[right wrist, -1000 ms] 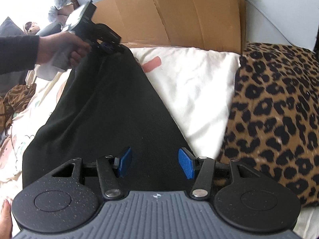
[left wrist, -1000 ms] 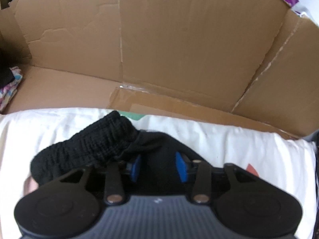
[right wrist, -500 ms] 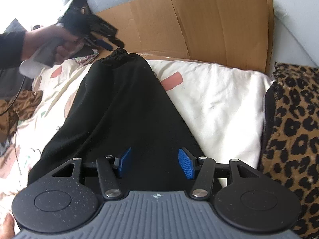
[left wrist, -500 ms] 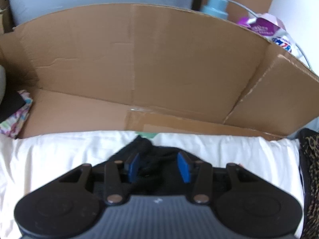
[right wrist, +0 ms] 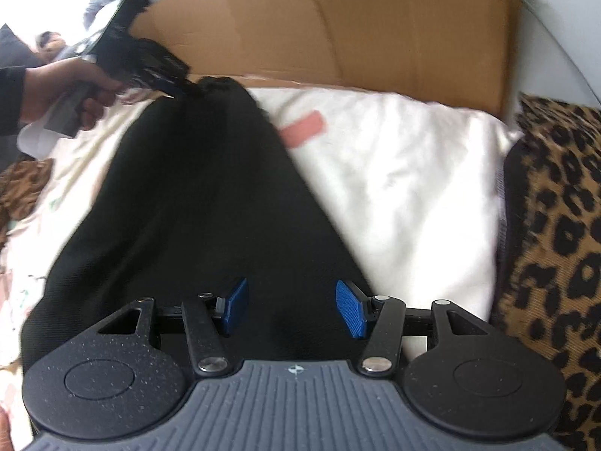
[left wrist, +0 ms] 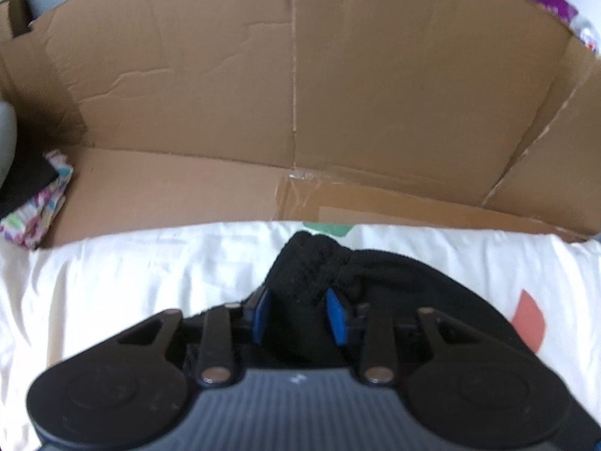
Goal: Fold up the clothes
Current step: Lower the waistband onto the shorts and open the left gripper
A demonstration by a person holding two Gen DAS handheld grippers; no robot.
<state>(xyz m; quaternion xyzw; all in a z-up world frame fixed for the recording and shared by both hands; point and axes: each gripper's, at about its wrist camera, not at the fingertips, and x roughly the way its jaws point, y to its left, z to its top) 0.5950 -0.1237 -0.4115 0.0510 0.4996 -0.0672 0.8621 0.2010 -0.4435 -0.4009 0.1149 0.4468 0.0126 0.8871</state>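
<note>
Garment (right wrist: 195, 203) judged soft, light, limp; best gripped at gathered waistband (left wrist: 311, 263). Left gripper (left wrist: 296, 315) was clenched on waistband; right gripper (right wrist: 291, 306) was released above near hem.

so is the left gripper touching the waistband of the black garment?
Touching. In the left wrist view the left gripper has the gathered waistband of the black garment filling the space between its blue pads; the right wrist view shows it at that end.
</note>
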